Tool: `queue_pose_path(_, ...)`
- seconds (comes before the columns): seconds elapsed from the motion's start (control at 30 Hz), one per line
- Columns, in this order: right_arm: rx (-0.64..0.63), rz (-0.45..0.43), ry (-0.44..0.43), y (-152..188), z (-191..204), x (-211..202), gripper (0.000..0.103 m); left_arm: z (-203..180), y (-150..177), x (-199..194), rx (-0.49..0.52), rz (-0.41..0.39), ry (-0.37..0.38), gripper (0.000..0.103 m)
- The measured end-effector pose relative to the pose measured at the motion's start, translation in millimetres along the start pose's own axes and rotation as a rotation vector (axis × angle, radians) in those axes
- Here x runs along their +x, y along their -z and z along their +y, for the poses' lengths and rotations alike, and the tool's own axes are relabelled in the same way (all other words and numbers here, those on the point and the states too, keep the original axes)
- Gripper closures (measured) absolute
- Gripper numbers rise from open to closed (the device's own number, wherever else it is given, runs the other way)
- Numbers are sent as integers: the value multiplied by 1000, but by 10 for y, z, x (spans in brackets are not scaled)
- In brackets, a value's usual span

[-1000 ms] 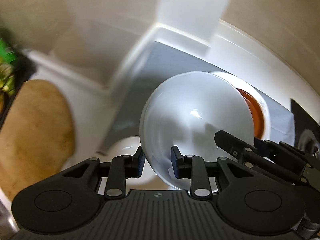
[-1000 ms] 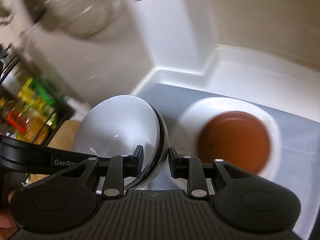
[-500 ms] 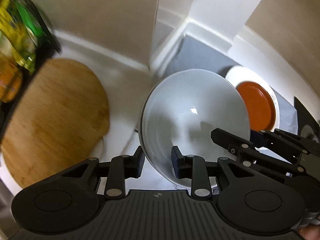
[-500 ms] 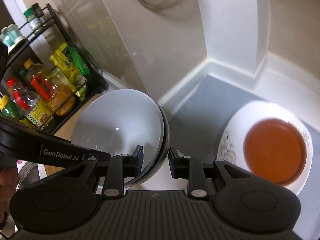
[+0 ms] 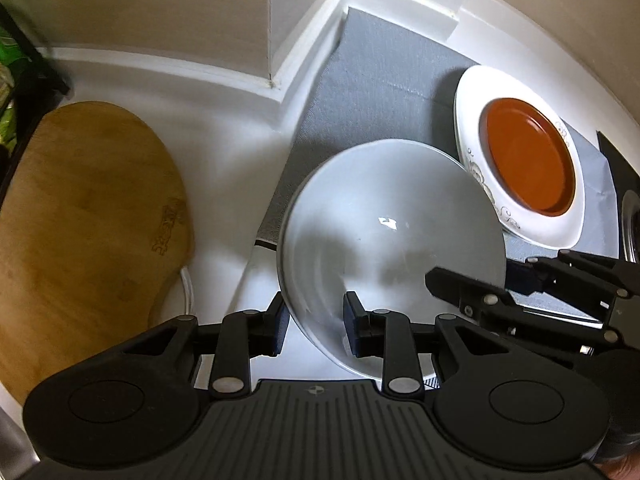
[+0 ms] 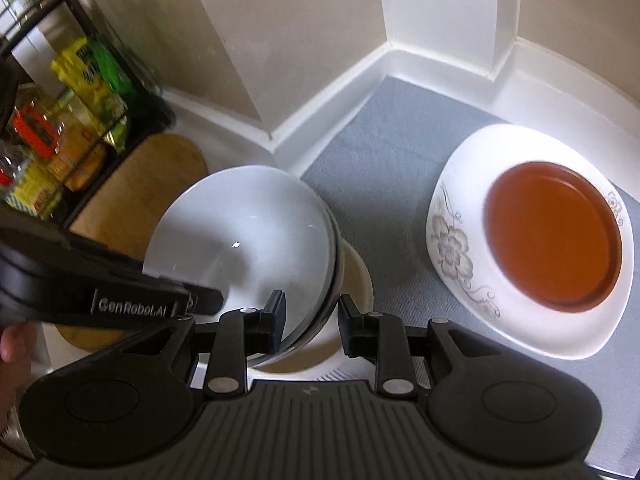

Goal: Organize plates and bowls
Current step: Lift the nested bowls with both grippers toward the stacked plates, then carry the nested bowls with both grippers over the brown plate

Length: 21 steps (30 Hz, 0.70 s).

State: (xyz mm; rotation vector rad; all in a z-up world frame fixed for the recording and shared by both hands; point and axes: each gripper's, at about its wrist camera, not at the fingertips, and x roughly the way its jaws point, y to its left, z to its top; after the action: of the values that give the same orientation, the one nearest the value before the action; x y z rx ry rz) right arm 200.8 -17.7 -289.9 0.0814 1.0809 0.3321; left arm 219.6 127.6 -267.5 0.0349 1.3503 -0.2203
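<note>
A white bowl [image 5: 392, 240] [image 6: 244, 244] hangs tilted between both grippers. My left gripper [image 5: 314, 322] is shut on its near-left rim. My right gripper [image 6: 310, 320] is shut on its right rim, and its fingers [image 5: 520, 276] show in the left wrist view. The bowl looks like two nested bowls. A white flowered plate [image 5: 472, 152] [image 6: 452, 248] with an orange plate [image 5: 530, 156] [image 6: 554, 236] inside it sits on a grey mat [image 5: 372, 92] [image 6: 384, 148] to the right. Another white dish [image 6: 356, 280] lies under the bowl.
A wooden cutting board [image 5: 88, 224] [image 6: 140, 184] lies on the white counter to the left. A black rack with bottles and packets [image 6: 60, 120] stands at far left. Walls and a corner pillar [image 6: 444, 12] close off the back.
Both grippers have moved together with the bowl, swinging from the mat side toward the cutting board and back. The bowl now hangs at the mat's left edge. The grips are unchanged.
</note>
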Motion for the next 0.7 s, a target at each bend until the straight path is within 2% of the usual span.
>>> queue_pose_path(0.17,28,33,18,57,-64,59,73,20,21,140,20,28,63,72)
queue_pose_path(0.3,31,37,39,55,-94,79,70,36,5,125,45,-8,79,75)
queue_pose_path(0.43,57,41,12,52,-164,59,69,178,-24,115,17,-8,147,75)
queue_pose_path(0.63,85,-4,-16,13,-225,-99,68,380,-73,23,-22,-44,193,75)
queue_pose_path(0.67,82,-12,-18,8,-232,-120,70,413,-78,38,-34,-42,200,75)
queue_pose_path(0.7,73,-16,-13,4,-234,-129,82,433,-107,79,-45,-34,199,75)
